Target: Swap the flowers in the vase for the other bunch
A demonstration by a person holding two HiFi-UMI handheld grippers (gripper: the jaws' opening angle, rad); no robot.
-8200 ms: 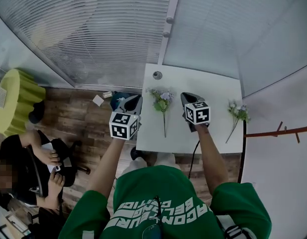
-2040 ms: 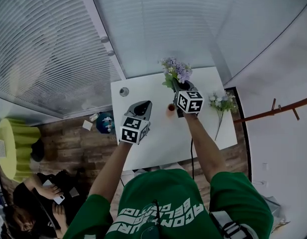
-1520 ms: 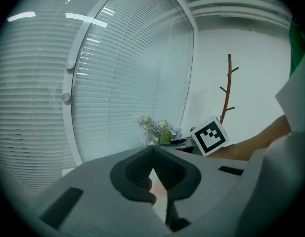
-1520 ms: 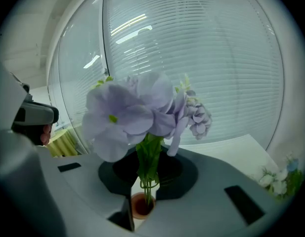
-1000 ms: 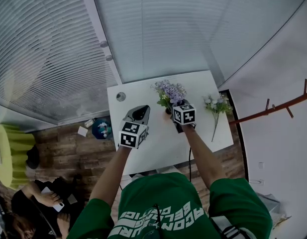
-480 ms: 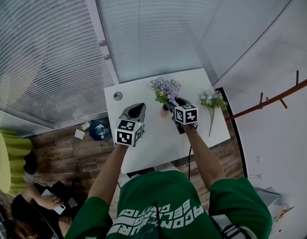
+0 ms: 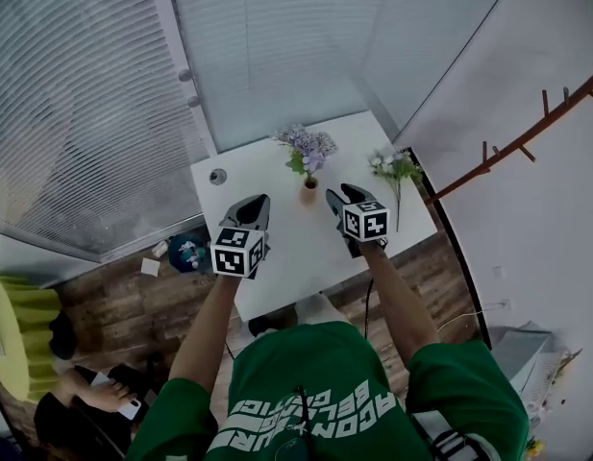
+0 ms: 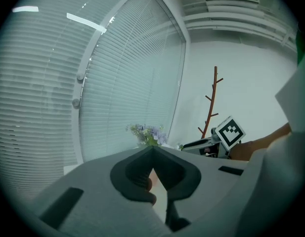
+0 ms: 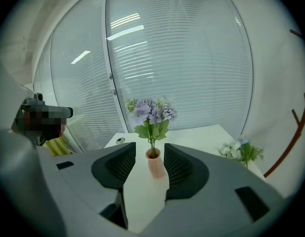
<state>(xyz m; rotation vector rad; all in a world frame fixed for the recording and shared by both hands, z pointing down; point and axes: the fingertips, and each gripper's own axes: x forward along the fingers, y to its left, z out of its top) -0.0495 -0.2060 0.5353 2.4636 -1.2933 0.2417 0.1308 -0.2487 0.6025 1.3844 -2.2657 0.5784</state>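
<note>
Pulled back toward the person since a second ago, the right gripper [image 9: 150, 146] no longer sits at the vase [image 9: 155, 164]. Its jaws have just been opening and now stand apart with nothing held; the vase shows in the gap but farther off, untouched. The purple bunch [image 9: 151, 111], which lay flat on the worktop [image 9: 196, 135] in the earliest frame, now stands in the vase.

That retreat reads as a release: stems seated, jaws let go, hand drawn clear so the blooms are not knocked. The left gripper [image 8: 153, 149] hangs near the worktop's left side with its jaw tips together on nothing, apparently just keeping out of the way.

The vase is small, narrow-necked and terracotta pink, upright near the middle of the worktop toward its far edge. Its purple blooms and broad green leaves spread well wider than the neck, so it looks top-heavy. The white bunch [image 9: 242, 151] lies flat at the right, well apart from the vase. The swap looks finished.
</note>
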